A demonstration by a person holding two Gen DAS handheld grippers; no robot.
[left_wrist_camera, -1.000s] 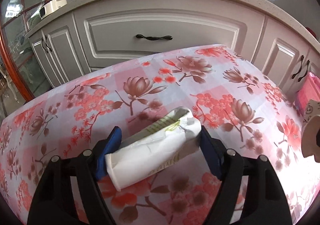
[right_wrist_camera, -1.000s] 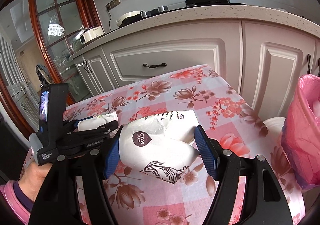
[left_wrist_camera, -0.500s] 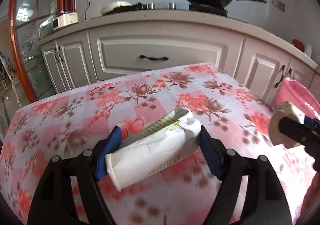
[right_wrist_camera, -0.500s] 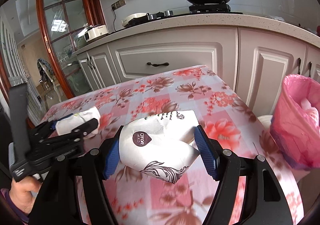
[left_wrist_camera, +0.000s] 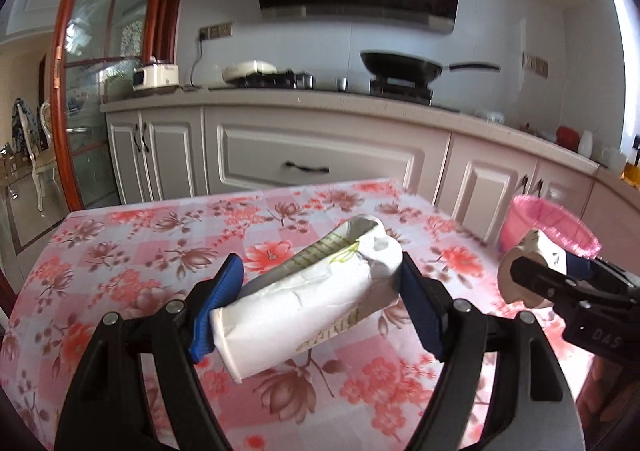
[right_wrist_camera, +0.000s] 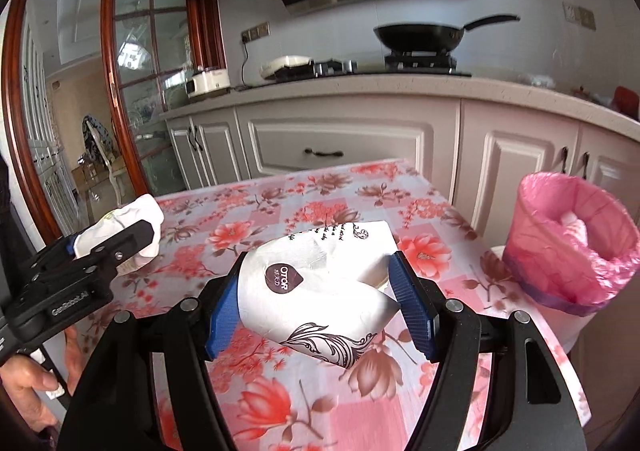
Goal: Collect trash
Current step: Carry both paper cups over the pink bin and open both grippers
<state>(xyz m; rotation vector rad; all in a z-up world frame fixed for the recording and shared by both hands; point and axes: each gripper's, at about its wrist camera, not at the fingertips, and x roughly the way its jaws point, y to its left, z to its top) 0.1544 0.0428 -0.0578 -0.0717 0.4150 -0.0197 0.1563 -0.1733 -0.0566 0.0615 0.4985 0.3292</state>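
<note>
Both grippers nearer pink bin (right_wrist_camera: 572,247)

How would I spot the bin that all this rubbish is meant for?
Find the table with the pink floral cloth in front of the white kitchen cabinets. Just off its right edge stands the bin, lower than the tabletop. It is the only round container, lined with a crinkly pink bag, with some pale rubbish already inside.

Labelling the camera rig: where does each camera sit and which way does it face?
Left wrist: on the left claw, facing the white kitchen cabinets; clamps a crushed white paper cup; right claw shows.
Right wrist: on the right claw, same way; clamps a crumpled white printed cup; left claw and hand show.
Shared: floral pink tablecloth, pink-lined bin.
</note>
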